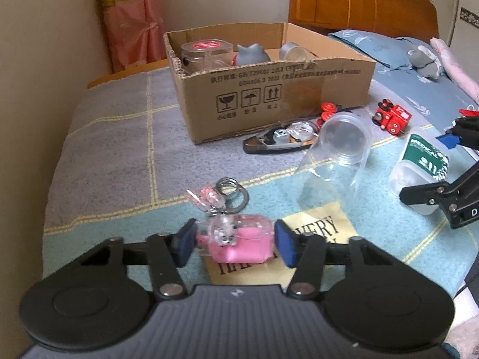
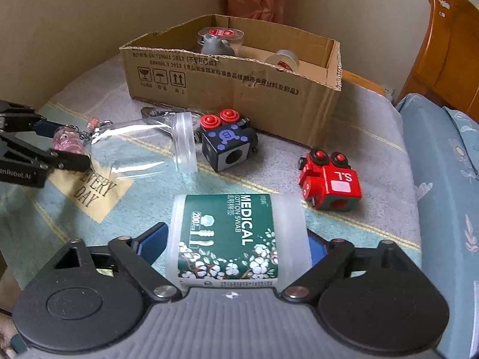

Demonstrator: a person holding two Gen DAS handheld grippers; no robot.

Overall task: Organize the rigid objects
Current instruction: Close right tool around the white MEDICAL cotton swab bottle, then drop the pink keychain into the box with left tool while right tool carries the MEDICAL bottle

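My left gripper [image 1: 233, 243] has its blue pads on both sides of a pink case with a keyring [image 1: 239, 240] on the bed; the pads sit at its ends, and contact is unclear. It also shows in the right wrist view [image 2: 67, 143]. My right gripper [image 2: 236, 245] straddles a medical cotton swab box [image 2: 236, 239] lying on the blanket, pads against its sides. A cardboard box [image 1: 269, 86] at the back holds a red-lidded jar [image 1: 206, 51], a grey toy [image 1: 253, 55] and a tape roll [image 1: 295, 52].
A clear plastic jar [image 2: 143, 146] lies on its side mid-bed. A black and blue toy cube [image 2: 229, 146], a red toy train [image 2: 330, 179] and a correction tape dispenser [image 1: 283, 137] lie near the box. Blue pillows [image 1: 380, 48] and a wooden headboard [image 1: 359, 3] stand to the right.
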